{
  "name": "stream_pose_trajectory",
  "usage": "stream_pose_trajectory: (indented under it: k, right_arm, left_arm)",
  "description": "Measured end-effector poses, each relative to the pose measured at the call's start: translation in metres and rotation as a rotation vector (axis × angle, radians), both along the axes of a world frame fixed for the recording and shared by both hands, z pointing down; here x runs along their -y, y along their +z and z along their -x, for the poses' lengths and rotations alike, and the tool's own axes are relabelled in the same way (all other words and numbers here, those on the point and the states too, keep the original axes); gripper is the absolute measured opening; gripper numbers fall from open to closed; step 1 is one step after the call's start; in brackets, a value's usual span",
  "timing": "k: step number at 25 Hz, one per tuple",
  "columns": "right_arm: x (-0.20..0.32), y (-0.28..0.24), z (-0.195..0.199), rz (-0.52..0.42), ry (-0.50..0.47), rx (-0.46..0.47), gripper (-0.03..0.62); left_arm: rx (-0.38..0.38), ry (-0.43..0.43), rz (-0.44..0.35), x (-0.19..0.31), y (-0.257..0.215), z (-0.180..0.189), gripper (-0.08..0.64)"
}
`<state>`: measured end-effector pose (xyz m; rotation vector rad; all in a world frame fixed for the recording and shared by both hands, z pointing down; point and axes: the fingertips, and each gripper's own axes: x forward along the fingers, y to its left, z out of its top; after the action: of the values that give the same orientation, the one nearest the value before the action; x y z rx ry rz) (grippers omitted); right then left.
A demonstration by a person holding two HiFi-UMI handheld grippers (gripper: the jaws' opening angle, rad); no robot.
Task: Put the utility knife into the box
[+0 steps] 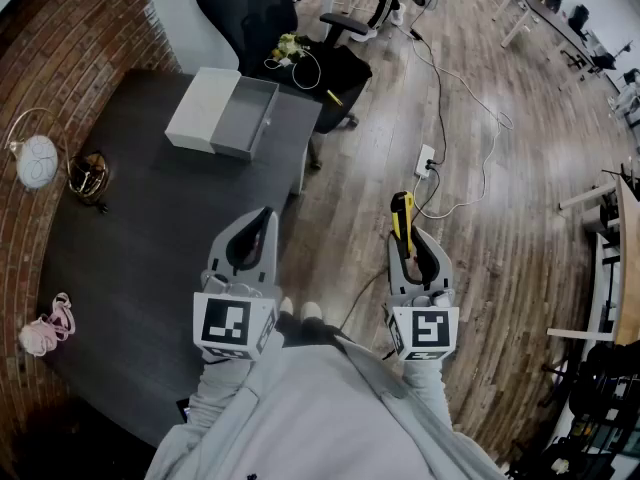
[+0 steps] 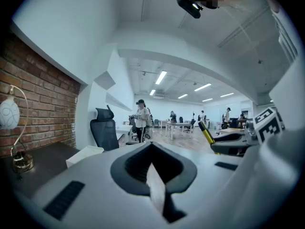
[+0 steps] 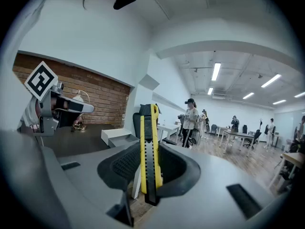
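A yellow and black utility knife (image 1: 401, 217) stands between the jaws of my right gripper (image 1: 405, 238), which is shut on it; its tip pokes out past the fingertips. That gripper hangs over the wooden floor, right of the dark table (image 1: 150, 228). In the right gripper view the utility knife (image 3: 149, 147) stands upright in the grip. The open grey box (image 1: 246, 118) sits at the table's far right corner, its white lid (image 1: 201, 108) beside it on the left. My left gripper (image 1: 262, 220) hovers over the table's near right part, jaws together and empty.
A globe lamp (image 1: 38, 158) and a brass stand (image 1: 88, 176) sit at the table's left by the brick wall, a pink item (image 1: 45, 330) nearer. A black office chair (image 1: 262, 13) stands behind the box. A power strip (image 1: 425, 158) and cables lie on the floor.
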<state>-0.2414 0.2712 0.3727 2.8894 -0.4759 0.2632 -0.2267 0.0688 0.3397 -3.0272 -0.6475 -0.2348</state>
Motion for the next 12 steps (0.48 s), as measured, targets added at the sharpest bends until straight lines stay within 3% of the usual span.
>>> stream_pose_trajectory:
  k: [6,12]
  right_arm:
    - [-0.011,-0.005,0.001,0.03,-0.015,-0.021,0.129]
    - [-0.019,0.006,-0.008,0.001,-0.037,-0.012,0.129]
  left_arm:
    - [-0.012,-0.032,-0.017,0.0,-0.002,-0.006,0.019]
    - [-0.01,-0.072,-0.043,0.001,0.002,-0.007,0.02]
